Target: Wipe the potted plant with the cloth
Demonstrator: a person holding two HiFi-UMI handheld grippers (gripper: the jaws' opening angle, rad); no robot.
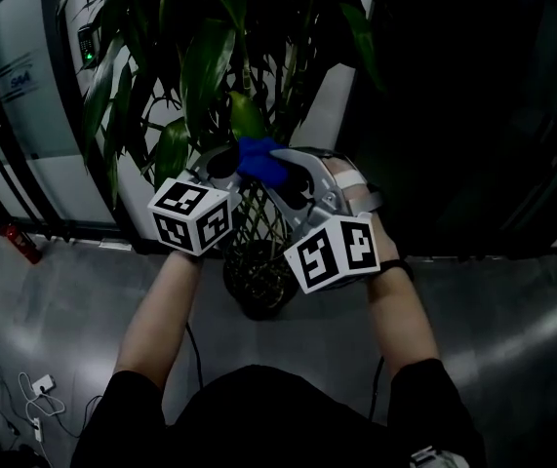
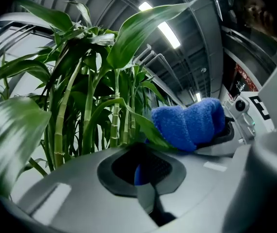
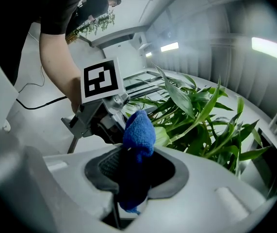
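Right hand-held gripper (image 3: 131, 178): jaws clamped on a blue cloth (image 3: 138, 132), its bunched end standing up past the tips. In the head view the cloth sits at centre frame, against a green leaf (image 1: 247, 115) of the potted plant (image 1: 210, 57).

Left hand-held gripper (image 2: 145, 171): jaws drawn narrow, and the leaf's lower end appears pinched at their tips. It sits just left of the cloth.

Dark pot (image 1: 258, 281): on the grey floor (image 1: 512, 349), lower centre, below both grippers.
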